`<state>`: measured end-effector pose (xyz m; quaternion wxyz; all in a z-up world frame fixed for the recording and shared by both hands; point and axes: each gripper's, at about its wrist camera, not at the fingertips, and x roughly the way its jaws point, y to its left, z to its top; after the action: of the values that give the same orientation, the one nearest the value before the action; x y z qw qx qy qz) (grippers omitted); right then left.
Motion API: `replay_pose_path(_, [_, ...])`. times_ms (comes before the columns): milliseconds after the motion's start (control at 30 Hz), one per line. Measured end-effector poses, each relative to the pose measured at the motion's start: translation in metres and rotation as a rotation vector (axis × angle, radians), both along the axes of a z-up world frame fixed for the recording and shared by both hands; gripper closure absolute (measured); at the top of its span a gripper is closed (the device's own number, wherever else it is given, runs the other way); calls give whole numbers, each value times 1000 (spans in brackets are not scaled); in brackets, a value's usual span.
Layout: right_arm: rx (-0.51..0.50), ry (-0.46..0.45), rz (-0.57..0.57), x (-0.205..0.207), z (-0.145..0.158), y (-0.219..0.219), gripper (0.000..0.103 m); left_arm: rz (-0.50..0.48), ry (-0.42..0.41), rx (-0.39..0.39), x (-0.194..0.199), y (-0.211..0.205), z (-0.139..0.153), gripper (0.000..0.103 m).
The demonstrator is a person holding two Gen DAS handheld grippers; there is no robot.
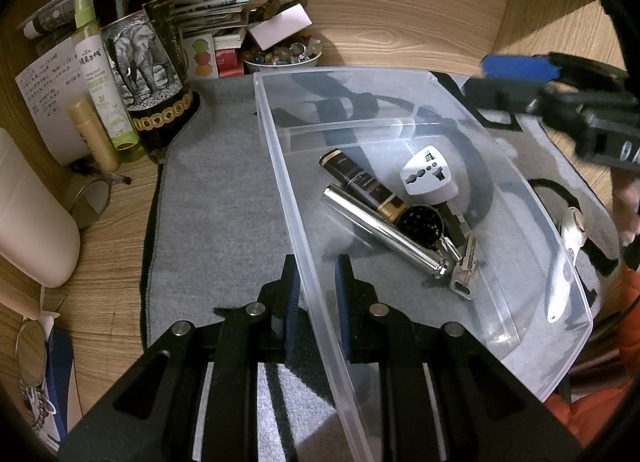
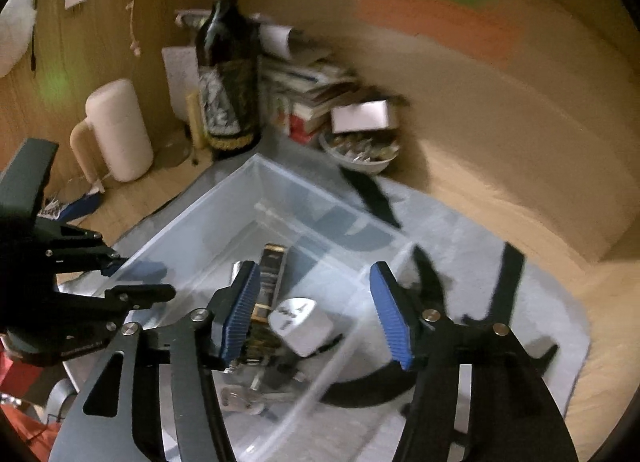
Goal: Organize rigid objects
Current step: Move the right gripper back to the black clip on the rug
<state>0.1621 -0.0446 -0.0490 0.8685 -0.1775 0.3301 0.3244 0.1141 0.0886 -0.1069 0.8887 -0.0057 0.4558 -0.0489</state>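
Fingers of the left gripper [image 1: 316, 294] straddled the near long wall of the clear plastic bin [image 1: 280, 166], one blue pad outside and one inside, seemingly pinching the wall, though whether they truly pressed it could not be told. The bin sat on a grey felt mat [image 1: 216, 198] and held the sorted pieces in its nearer compartment: a black-and-gold tube [image 1: 362, 184], a silver cylinder [image 1: 380, 232], a white plug adapter [image 1: 428, 176] and a bunch of keys [image 1: 464, 268], all lying touching or just beside one another. The right gripper [image 2: 316, 314] hung above the bin's far side with its jaws spread wide and nothing between them. Steadying the bin seemed the step in hand; it would go best with the left grip kept low on the wall and level, since thin plastic flexes and tips easily. A wine bottle [image 1: 136, 42] and a bowl of trinkets [image 1: 282, 56] crowded the back corner, so open room lay mainly on the mat to the bin's left. A divider [image 1: 344, 126] crossed the bin, leaving its farther compartment free.
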Motion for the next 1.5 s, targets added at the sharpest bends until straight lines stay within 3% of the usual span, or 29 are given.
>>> replay_pose_path(167, [40,-50,-75,5,16,-30,44,0,0,1,-1,0,0,87])
replay_pose_path(433, [88,-28,-199,34,16,-70,44,-1,0,0,-1,1,0,87])
replay_pose_path(800, [46,196,-240,93,-48,-68,44,-2,-1,-5,-2,2,-1,87])
replay_pose_path(1067, [-112,221,-195,105,-82,-43,44,-4,-4,-17,-4,5,-2,87])
replay_pose_path(1233, [-152,222,-194,113,-92,-36,44,-5,-5,-21,-4,6,-2,87])
replay_pose_path(1300, [-154,212,-182,113,-93,-34,47,-5,-4,-20,-4,6,-2,87])
replay_pose_path(1367, [-149,204,-165,111,-91,-33,74,-4,-4,-22,-4,6,-2,87])
replay_pose_path(1433, [-147,208,-144,108,-91,-31,84,-4,-3,-22,-4,6,-2,87])
replay_pose_path(1500, [-148,192,-140,103,-89,-33,87,-3,1,-23,-3,5,-2,87])
